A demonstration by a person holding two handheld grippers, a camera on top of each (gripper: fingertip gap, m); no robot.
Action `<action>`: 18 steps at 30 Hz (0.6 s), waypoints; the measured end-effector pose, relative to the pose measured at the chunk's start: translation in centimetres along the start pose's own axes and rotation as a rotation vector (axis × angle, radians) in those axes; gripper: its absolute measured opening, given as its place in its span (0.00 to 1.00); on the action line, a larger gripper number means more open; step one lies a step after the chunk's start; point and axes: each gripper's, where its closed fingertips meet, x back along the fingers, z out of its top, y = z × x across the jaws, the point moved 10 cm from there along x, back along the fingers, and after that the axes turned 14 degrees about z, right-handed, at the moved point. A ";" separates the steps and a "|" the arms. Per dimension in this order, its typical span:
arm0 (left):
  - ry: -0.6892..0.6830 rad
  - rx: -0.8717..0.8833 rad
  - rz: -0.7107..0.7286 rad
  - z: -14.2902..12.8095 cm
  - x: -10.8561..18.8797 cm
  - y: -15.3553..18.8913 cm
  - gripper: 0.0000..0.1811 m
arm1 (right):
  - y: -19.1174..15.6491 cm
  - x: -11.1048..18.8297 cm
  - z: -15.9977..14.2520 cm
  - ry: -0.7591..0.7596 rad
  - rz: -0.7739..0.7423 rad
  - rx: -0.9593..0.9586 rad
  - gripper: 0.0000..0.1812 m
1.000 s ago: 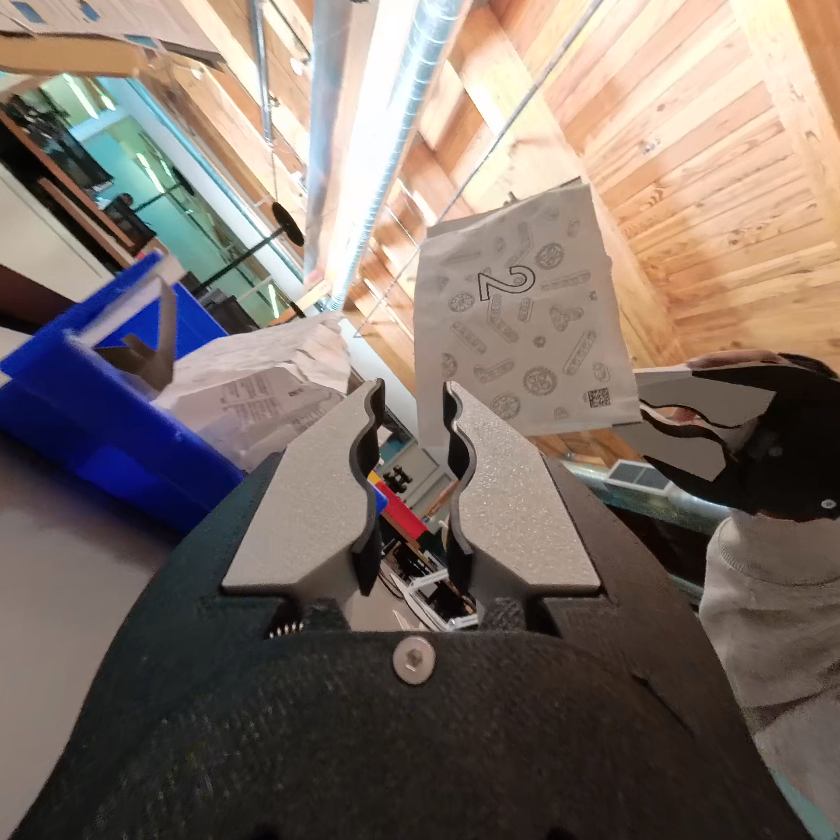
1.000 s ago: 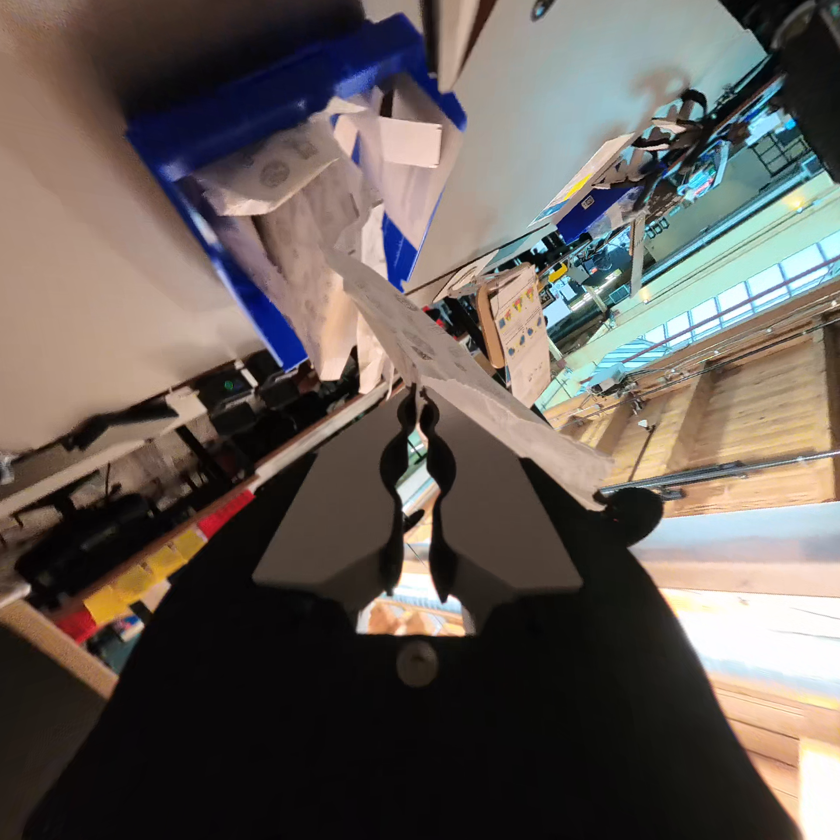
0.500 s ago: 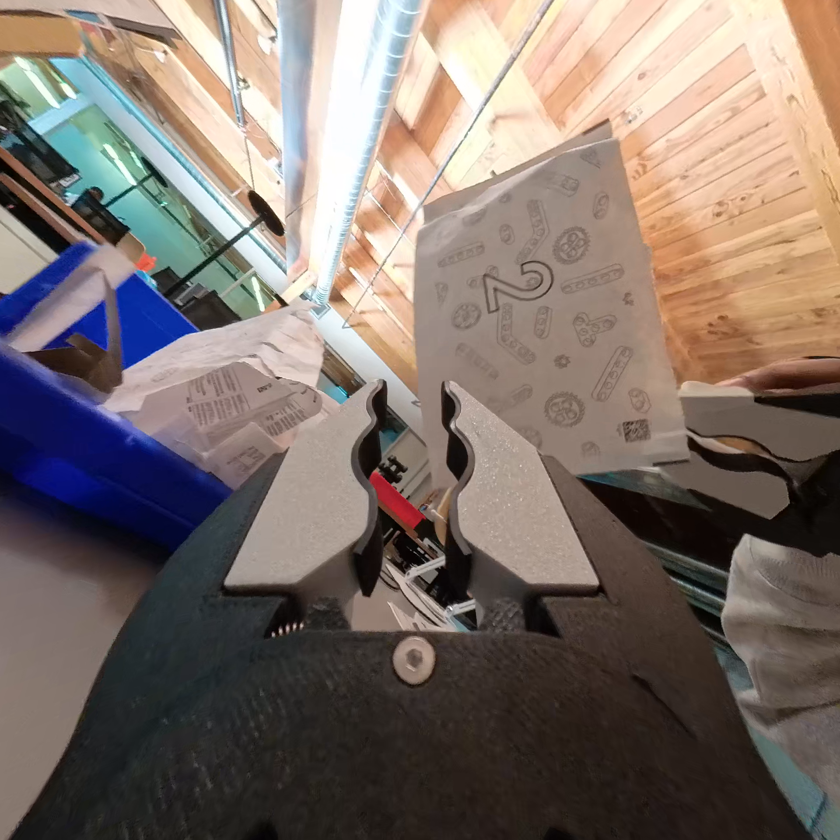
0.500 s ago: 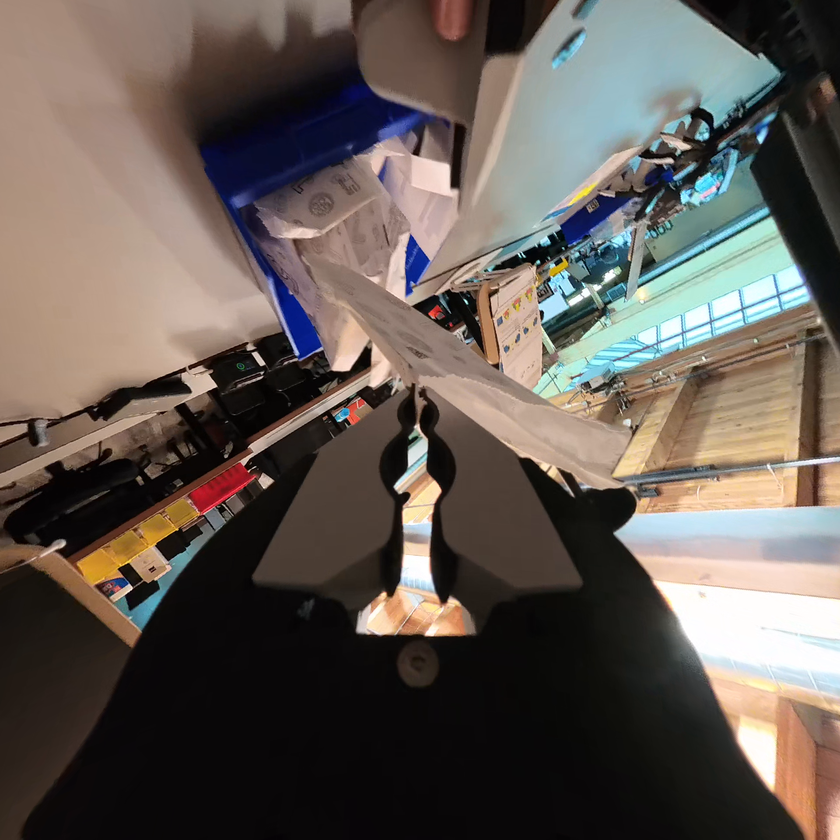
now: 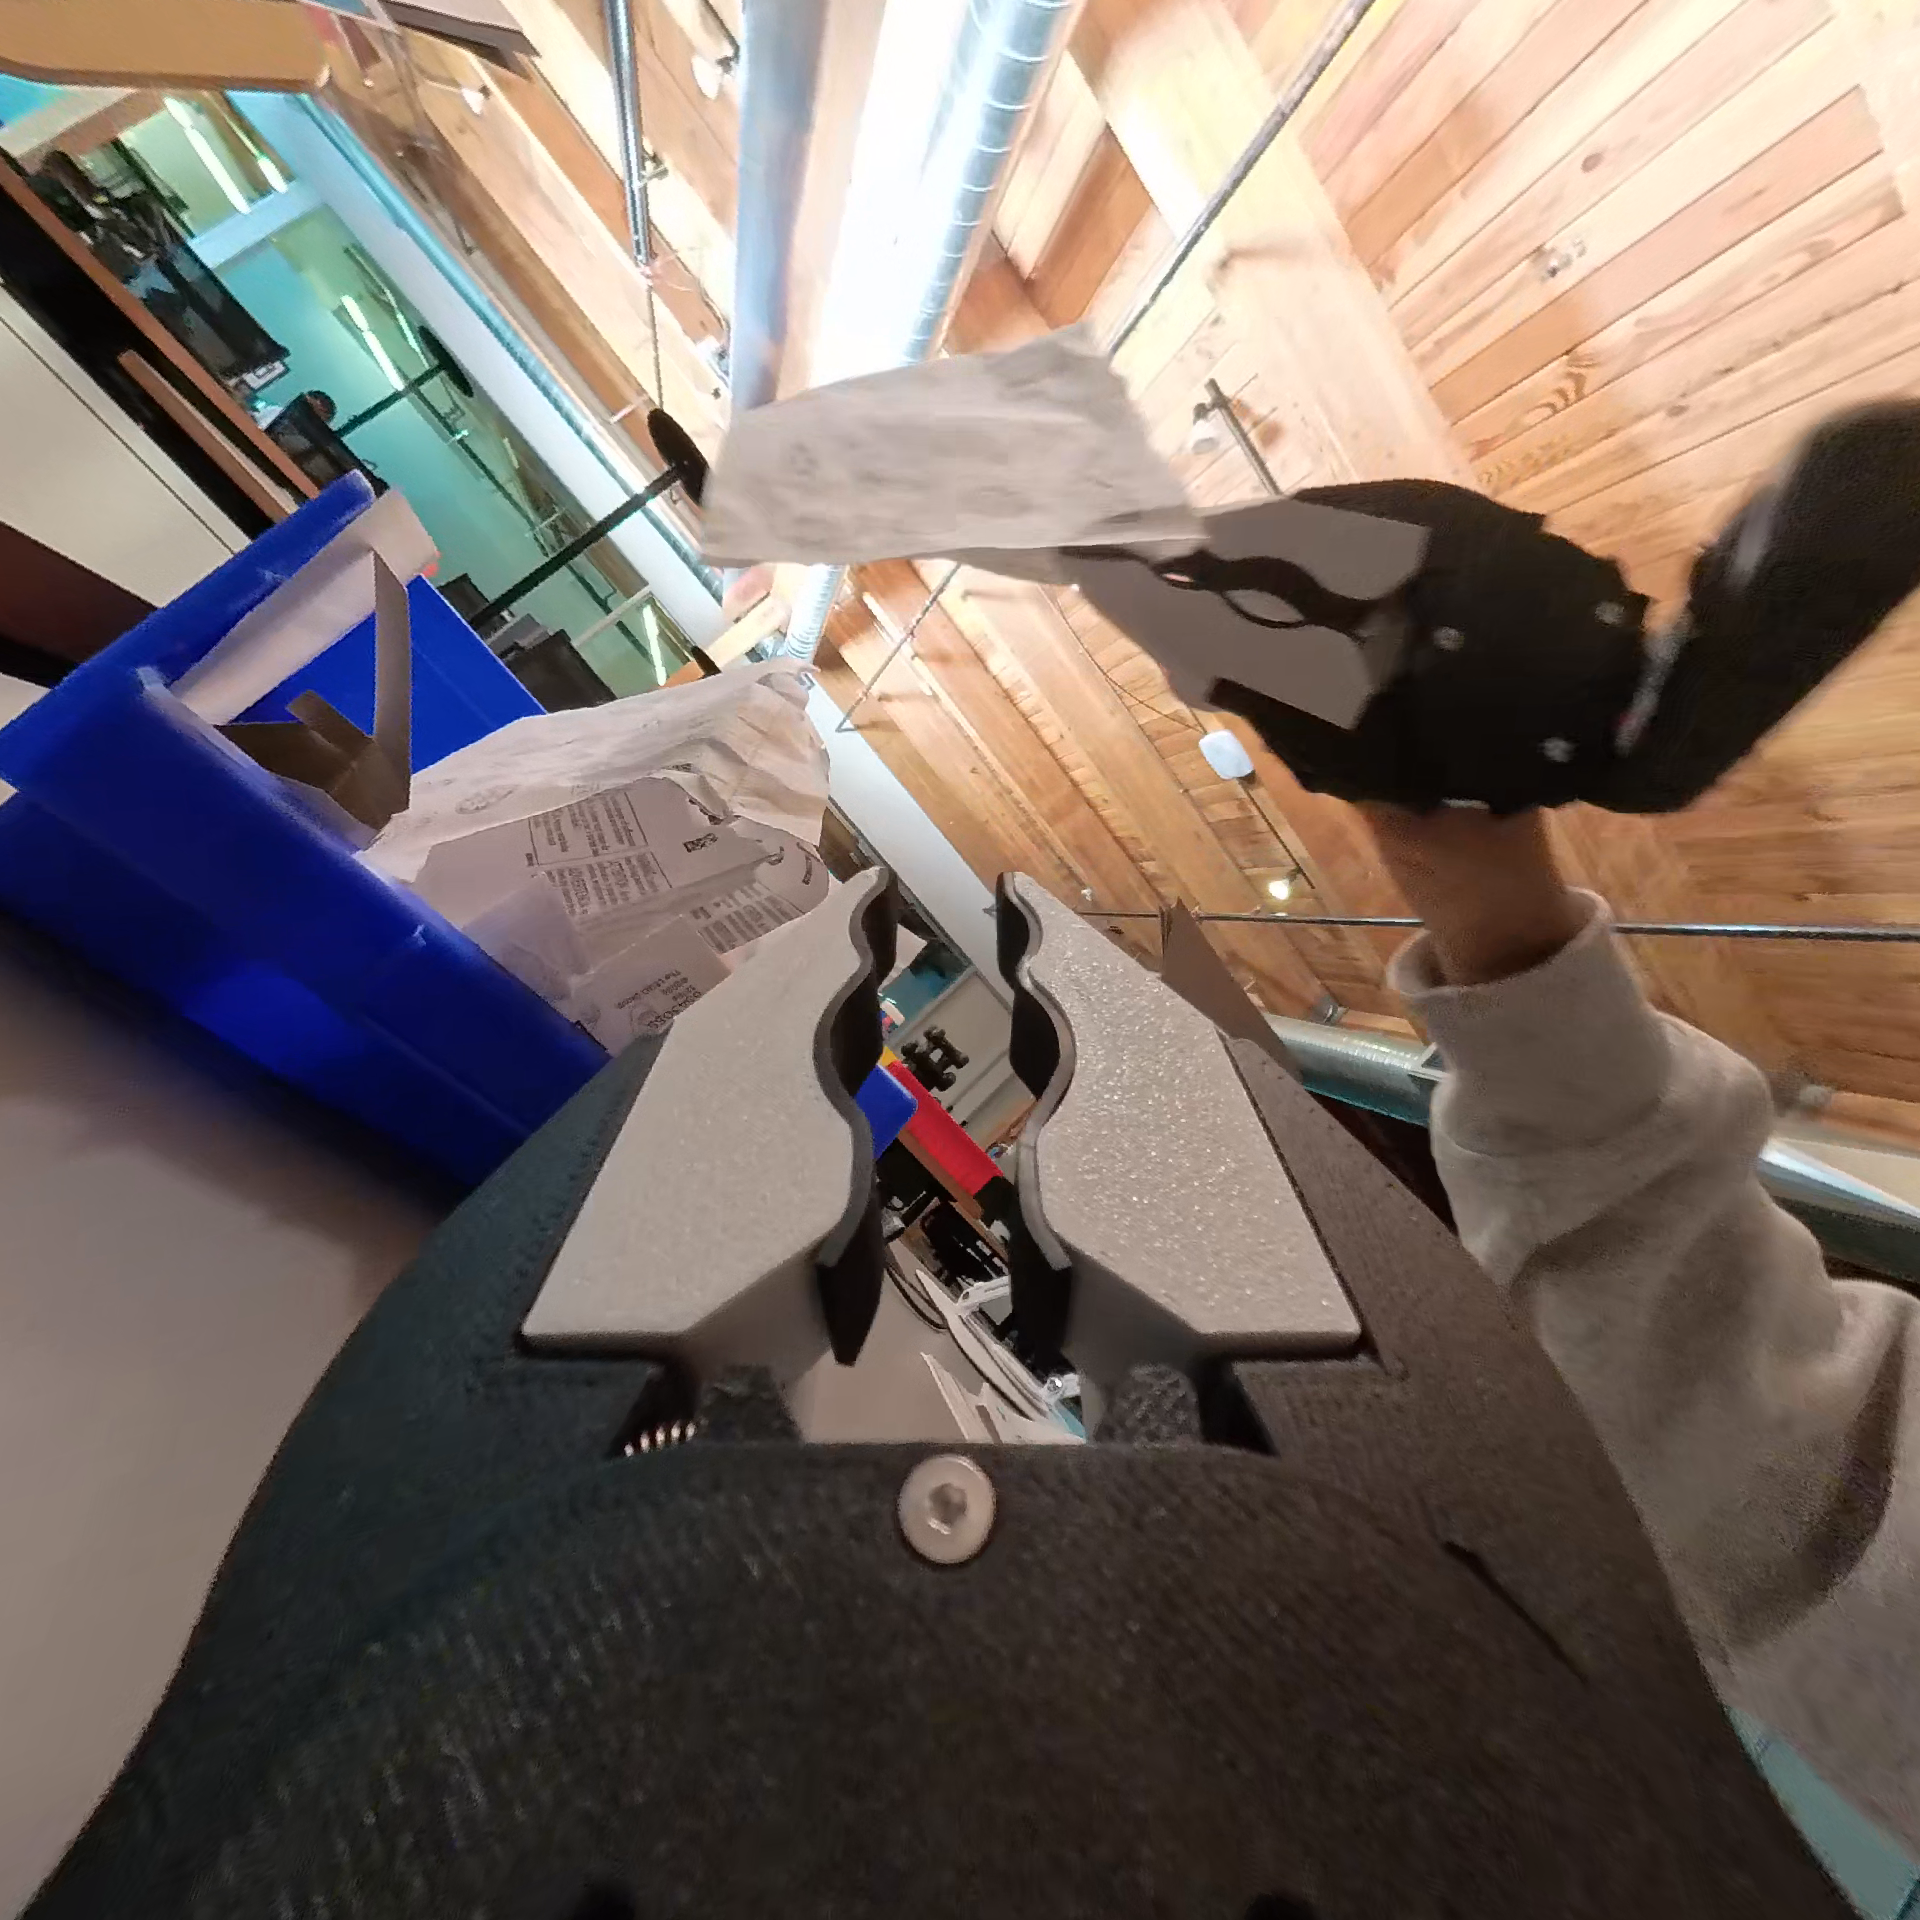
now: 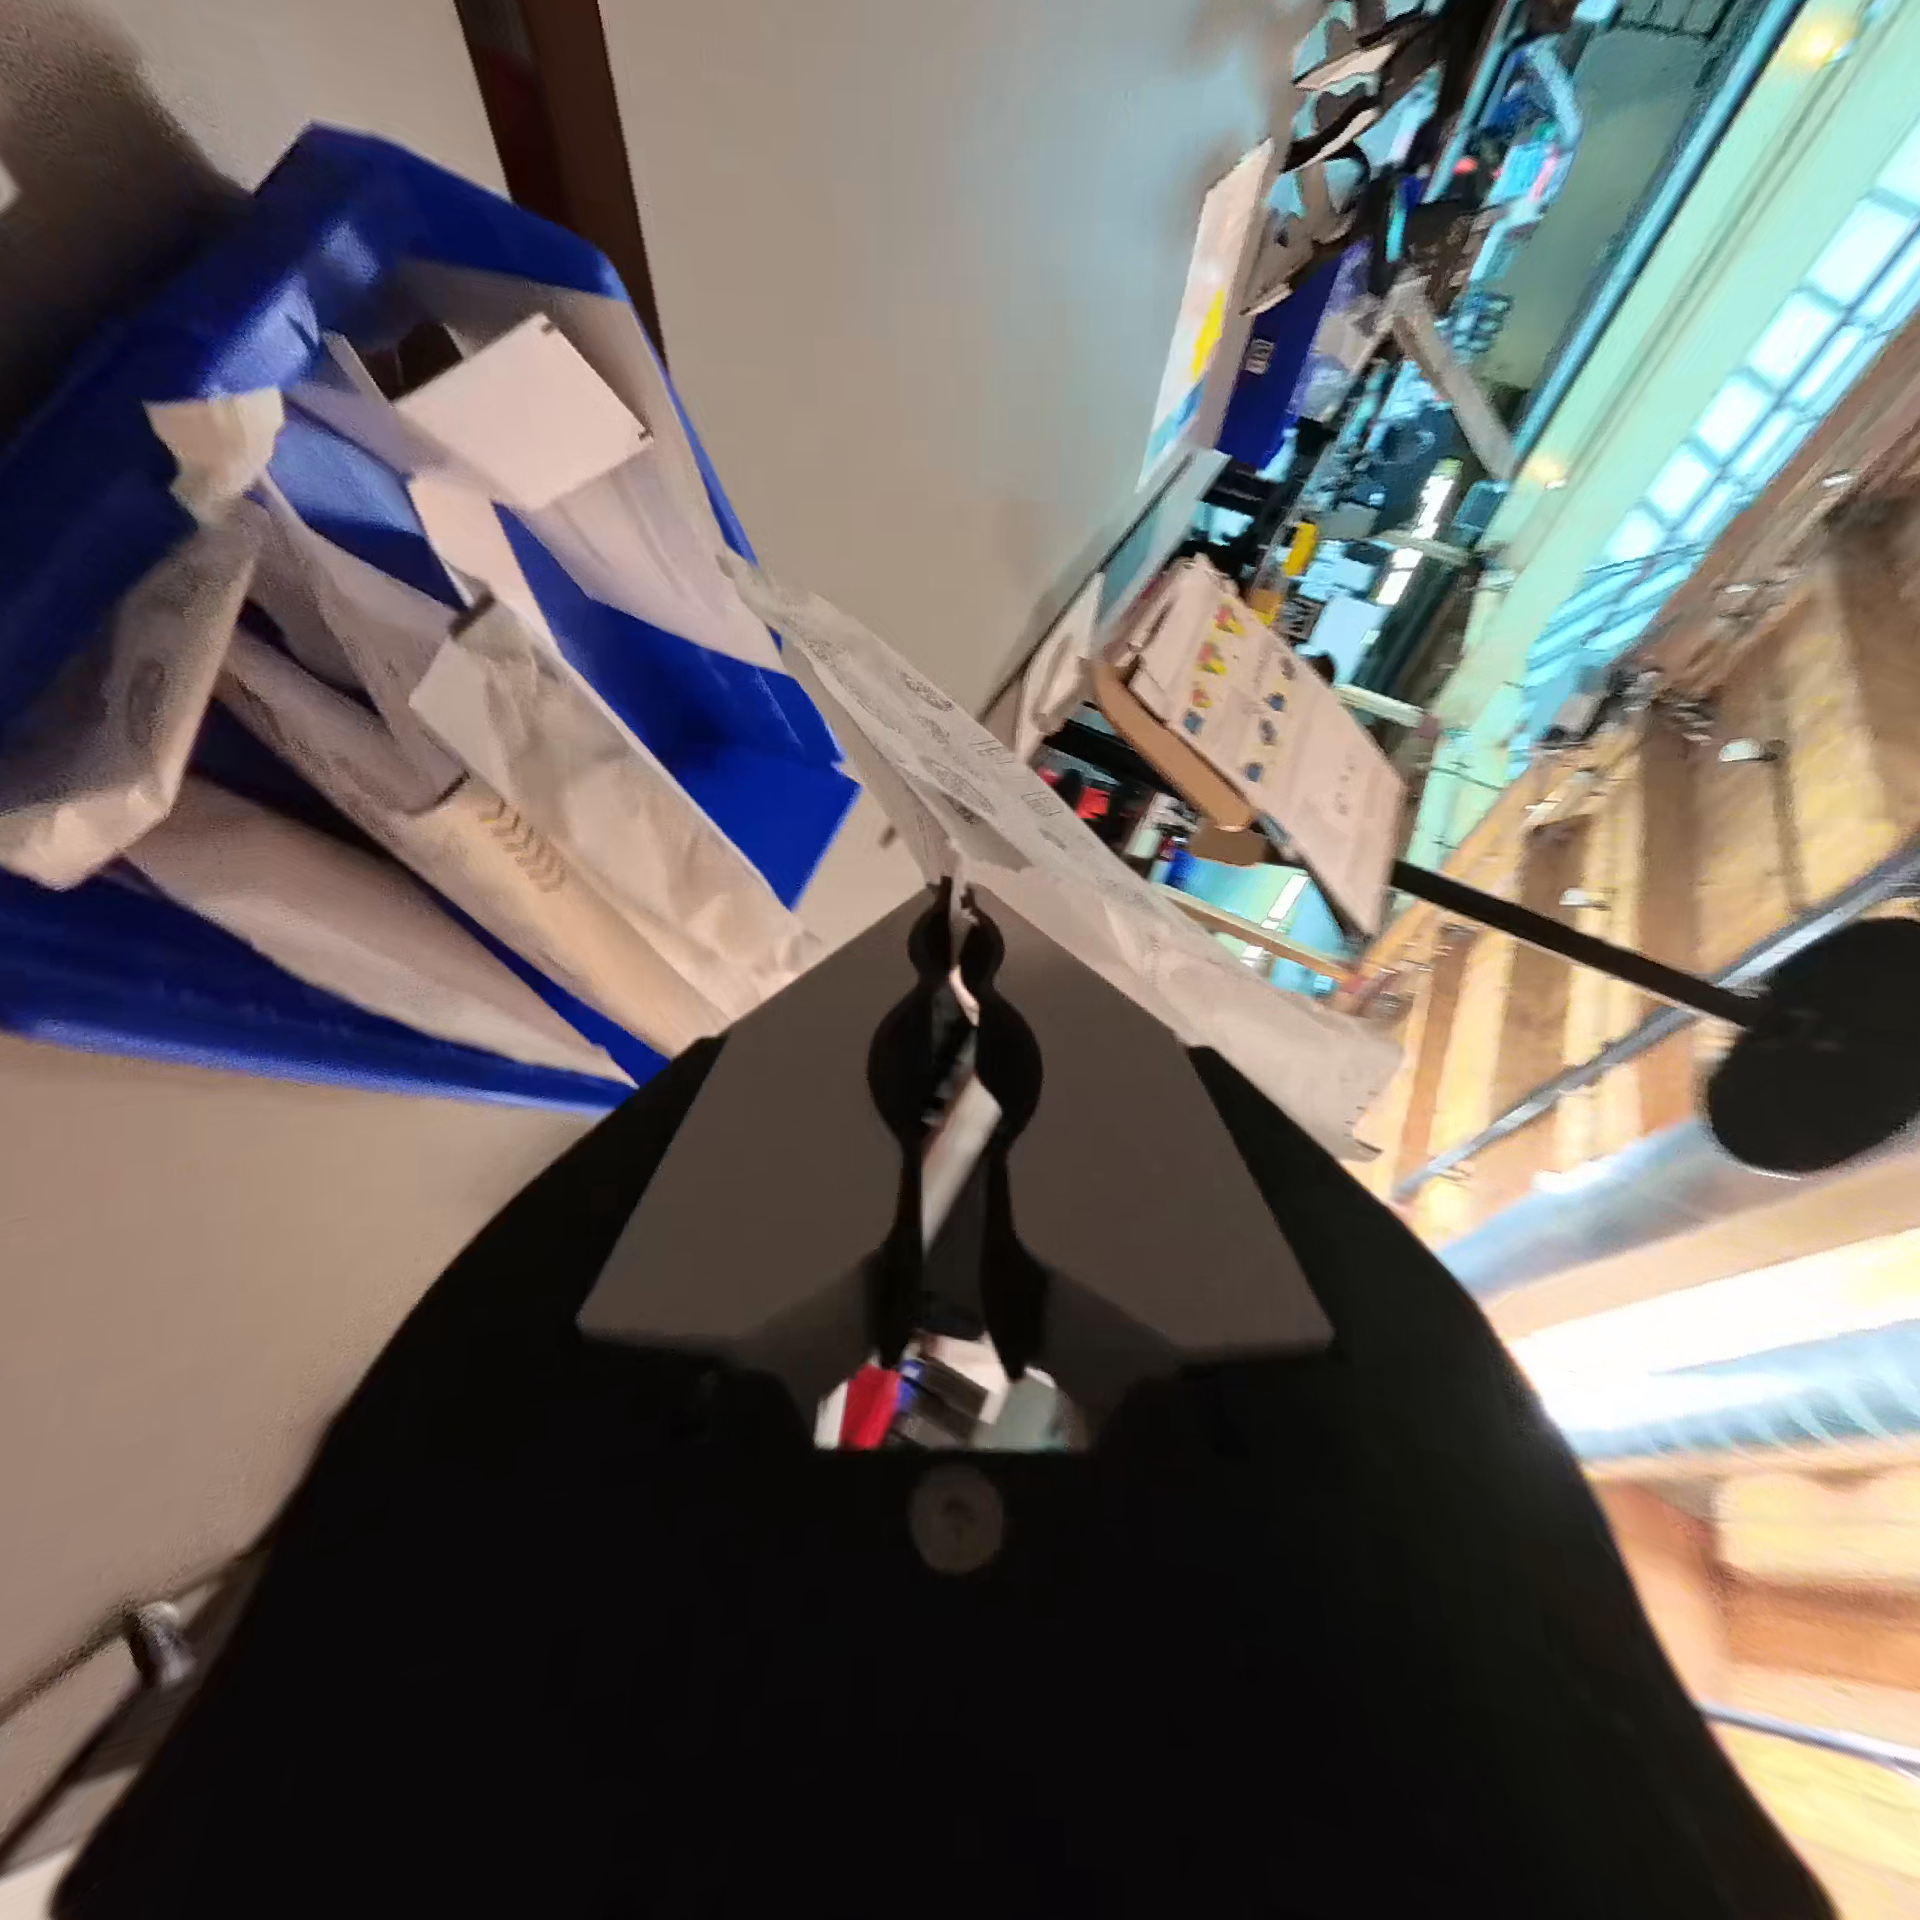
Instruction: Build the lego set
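Note:
My right gripper is shut on the edge of a white printed paper bag, which sticks out up and to the left of its tips. In the left wrist view the same right gripper holds the paper bag in the air, lying nearly flat, above and to the right of a blue bin. My left gripper is open and empty, low over the table, pointing up past the bin's near corner.
The blue bin is stuffed with crumpled white paper bags and card pieces. It stands on a grey table. A person's hand and light sleeve hold the right gripper. Wooden ceiling and ducts lie beyond. My right fingertips sit around 15 cm from my left ones.
The right gripper has swung the paper bag up and left toward the blue bin, turning it from upright to nearly flat. My left gripper stays open and has barely moved.

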 end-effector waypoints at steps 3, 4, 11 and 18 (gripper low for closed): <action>-0.004 0.010 -0.004 0.0 -0.1 -0.1 0.09 | 0.4 -4.1 -1.0 0.038 0.143 -0.108 0.00; -0.008 0.015 -0.007 0.0 -0.2 -0.2 0.09 | 0.4 -5.5 -1.3 0.030 0.201 -0.148 0.00; -0.009 0.044 -0.014 -0.1 -0.7 -0.4 0.09 | 0.1 -10.5 -2.3 -0.009 0.376 -0.358 0.01; -0.017 0.058 -0.017 -0.3 -1.0 -0.4 0.09 | -0.4 -12.1 -2.1 -0.031 0.465 -0.345 0.22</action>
